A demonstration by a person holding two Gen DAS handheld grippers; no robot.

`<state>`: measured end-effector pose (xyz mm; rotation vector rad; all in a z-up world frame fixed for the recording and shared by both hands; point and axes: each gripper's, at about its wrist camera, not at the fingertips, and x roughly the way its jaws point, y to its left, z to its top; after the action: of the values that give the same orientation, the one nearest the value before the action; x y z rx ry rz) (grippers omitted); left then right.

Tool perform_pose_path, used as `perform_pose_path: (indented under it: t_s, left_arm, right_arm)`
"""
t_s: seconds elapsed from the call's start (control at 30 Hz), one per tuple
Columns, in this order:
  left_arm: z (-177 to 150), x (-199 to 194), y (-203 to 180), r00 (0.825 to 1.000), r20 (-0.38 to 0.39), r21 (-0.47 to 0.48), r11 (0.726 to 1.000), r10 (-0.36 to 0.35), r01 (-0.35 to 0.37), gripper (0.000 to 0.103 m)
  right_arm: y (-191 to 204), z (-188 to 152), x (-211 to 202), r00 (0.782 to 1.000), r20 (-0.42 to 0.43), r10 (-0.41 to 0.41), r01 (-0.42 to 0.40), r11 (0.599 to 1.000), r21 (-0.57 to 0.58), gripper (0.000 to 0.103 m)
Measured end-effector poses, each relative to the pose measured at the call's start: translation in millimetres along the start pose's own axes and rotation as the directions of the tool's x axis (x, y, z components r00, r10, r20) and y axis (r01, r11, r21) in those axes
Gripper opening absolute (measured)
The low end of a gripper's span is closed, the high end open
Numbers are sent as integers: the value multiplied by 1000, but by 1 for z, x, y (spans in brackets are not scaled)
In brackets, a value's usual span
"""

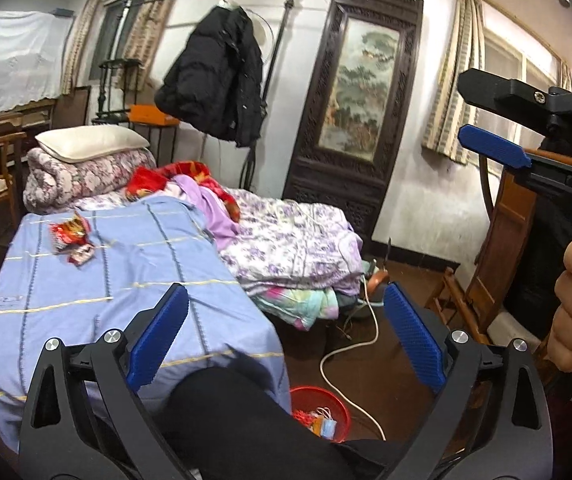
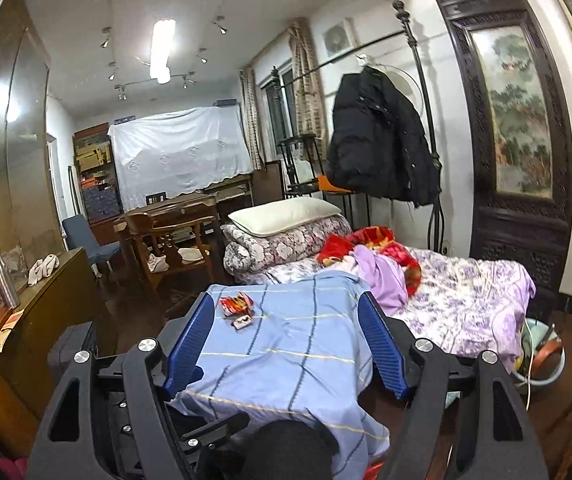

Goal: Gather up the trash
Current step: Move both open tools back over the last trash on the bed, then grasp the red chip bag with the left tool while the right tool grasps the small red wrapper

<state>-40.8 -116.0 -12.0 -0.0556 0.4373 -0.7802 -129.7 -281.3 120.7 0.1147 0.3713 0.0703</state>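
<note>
Two red wrappers (image 1: 70,238) lie together on the blue sheet (image 1: 134,280) of the bed, well ahead of my tongs. Left tongs (image 1: 286,332) gape wide, empty; right tongs (image 2: 286,344) stand apart, empty. A red bin (image 1: 325,412) sits on the floor beside the bed.

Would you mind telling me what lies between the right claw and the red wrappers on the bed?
Only bare blue striped sheet: in the right wrist view the open right claw hovers apart from the red wrappers, with nothing between them.
</note>
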Motion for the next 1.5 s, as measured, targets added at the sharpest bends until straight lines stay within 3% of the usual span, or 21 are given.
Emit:
perform_pose_path:
  t_s: [0.23, 0.4, 0.7, 1.17, 1.33, 1.5]
  left_arm:
    - [0, -45, 44, 996, 90, -82, 996, 30, -23, 95]
    - [9, -71, 75, 984, 141, -125, 988, 105, -87, 96]
    - [15, -93, 107, 976, 175, -202, 975, 132, -96, 96]
    - [-13, -22, 109, 977, -31, -164, 963, 212, -214, 96]
    - [-31, 6, 134, 966, -121, -211, 945, 229, -251, 96]
    - [-51, 31, 178, 944, -231, -287, 910, 238, -300, 96]
  right_arm:
    - [42, 5, 5, 1000, -17, -1, 0, 999, -46, 74]
    - [68, 2, 10, 1000, -19, -8, 6, 997, -77, 77]
    - [75, -9, 29, 999, -50, 11, -15, 998, -68, 77]
    - [10, -38, 94, 985, -164, 55, -39, 994, 97, 77]
    - [-25, -56, 128, 972, -224, 70, -28, 982, 185, 77]
    - [-51, -79, 164, 953, -294, 77, -1, 968, 252, 77]
